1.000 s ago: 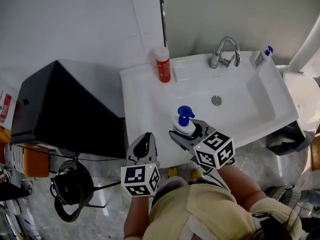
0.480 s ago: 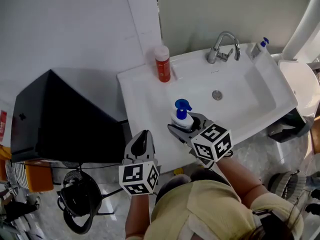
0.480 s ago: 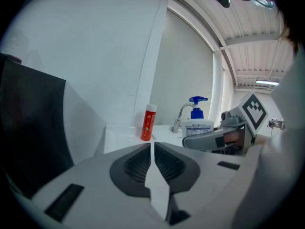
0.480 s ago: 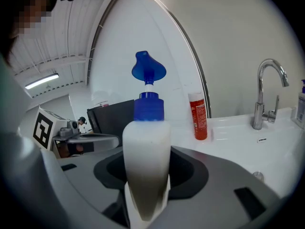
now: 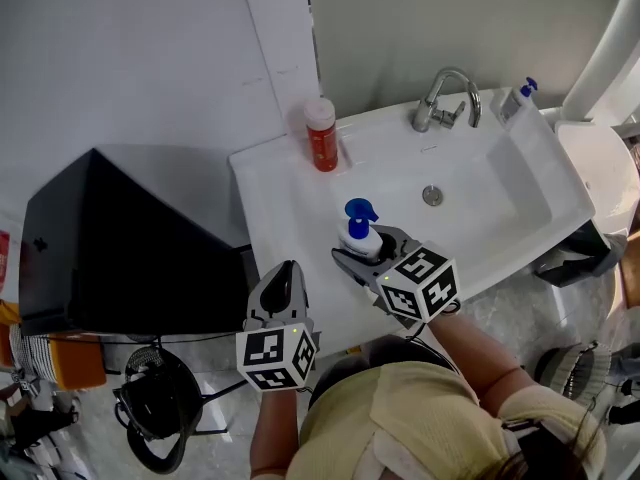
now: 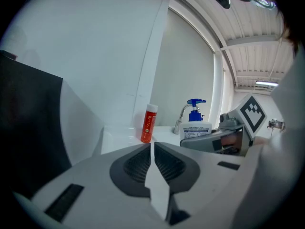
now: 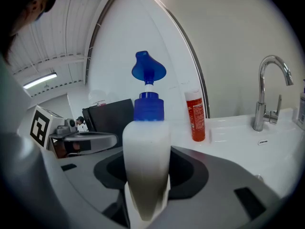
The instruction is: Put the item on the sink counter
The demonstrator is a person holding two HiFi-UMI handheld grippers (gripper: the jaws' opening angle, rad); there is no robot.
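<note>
A white pump bottle (image 5: 361,240) with a blue pump head stands upright between the jaws of my right gripper (image 5: 366,255), over the front left part of the white sink (image 5: 270,183). The right gripper view shows this bottle (image 7: 146,161) filling the gap of the gripper (image 7: 145,194), whose jaws are shut on its body. My left gripper (image 5: 283,288) hangs at the sink's front left edge, jaws together and empty. From the left gripper view its jaws (image 6: 152,163) meet in a thin line, and the held bottle (image 6: 195,127) shows to the right.
A red bottle (image 5: 321,133) stands at the sink's back left corner, a chrome tap (image 5: 442,102) at the back middle, and a small blue-topped dispenser (image 5: 514,98) at the back right. A black cabinet (image 5: 120,243) is left of the sink; a toilet (image 5: 600,168) is right.
My right gripper and the bottle in it have drifted slightly to the left and up in the head view. The left gripper has barely moved.
</note>
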